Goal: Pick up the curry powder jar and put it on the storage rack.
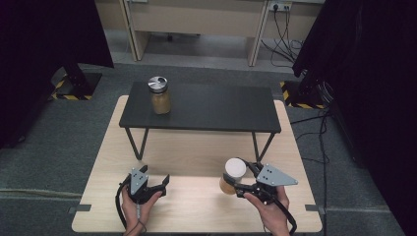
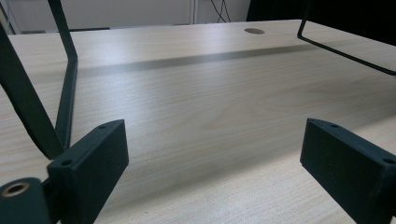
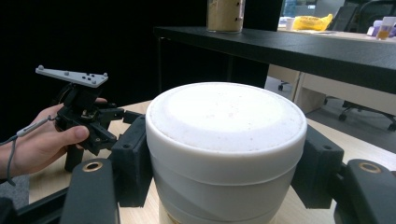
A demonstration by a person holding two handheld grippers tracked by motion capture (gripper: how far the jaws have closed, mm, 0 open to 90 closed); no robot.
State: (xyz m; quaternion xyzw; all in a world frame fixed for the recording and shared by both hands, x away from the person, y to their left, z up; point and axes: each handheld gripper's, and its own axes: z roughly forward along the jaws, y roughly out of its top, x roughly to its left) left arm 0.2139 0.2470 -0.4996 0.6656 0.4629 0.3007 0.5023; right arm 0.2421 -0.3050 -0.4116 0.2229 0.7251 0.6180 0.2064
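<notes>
The right tongs (image 1: 239,184) clench a white-lidded jar (image 1: 233,175) by its lid, just above the desk (image 1: 196,206). The left tongs (image 1: 156,184) rest released and empty. If the lid is loose, I reckon the jar could drop and spill.

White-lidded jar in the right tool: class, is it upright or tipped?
Upright. The white-lidded jar shows its lid level on top, with the right tool clamping its sides.
</notes>
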